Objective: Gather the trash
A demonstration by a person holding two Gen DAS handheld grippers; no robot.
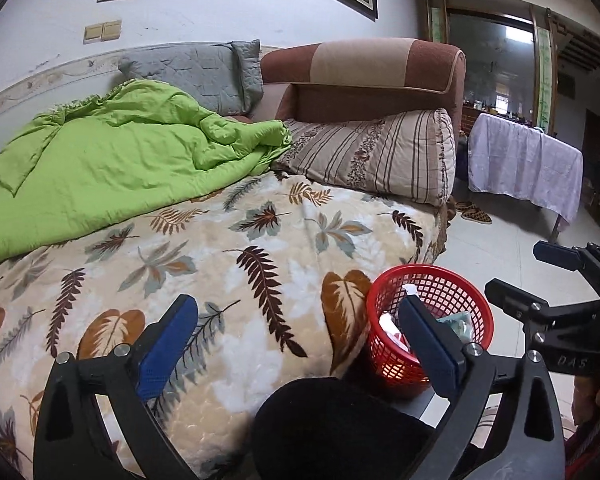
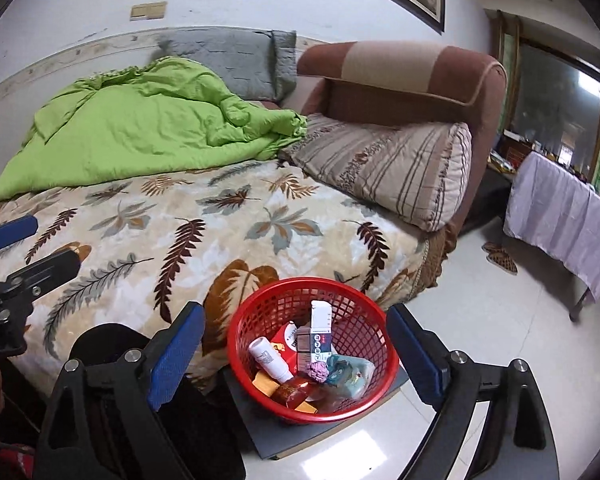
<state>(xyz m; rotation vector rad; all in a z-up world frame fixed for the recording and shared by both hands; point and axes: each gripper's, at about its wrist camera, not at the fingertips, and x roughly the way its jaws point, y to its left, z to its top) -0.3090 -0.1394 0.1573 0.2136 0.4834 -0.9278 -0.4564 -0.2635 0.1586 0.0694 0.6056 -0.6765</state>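
Hovering wide and empty, the right tongs [image 2: 296, 354] frame the red basket [image 2: 260, 320] of collected trash at 6 o'clock beside the bed [image 2: 220, 216]; the left tongs [image 1: 298, 340], also wide, hold nothing. Scanning the blanket slowly for leftovers seems wise before finishing.

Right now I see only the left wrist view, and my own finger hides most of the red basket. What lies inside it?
Observer: The right wrist view looks down into the red basket. It holds several pieces, among them a white bottle and an upright white box.
Operator: Does the basket stand on the bare floor?
Observer: No, it stands on a flat grey board beside the bed.
Operator: Where do the right tongs point?
Observer: The right tongs point at the basket. It shows between their open fingers, and they hold nothing.
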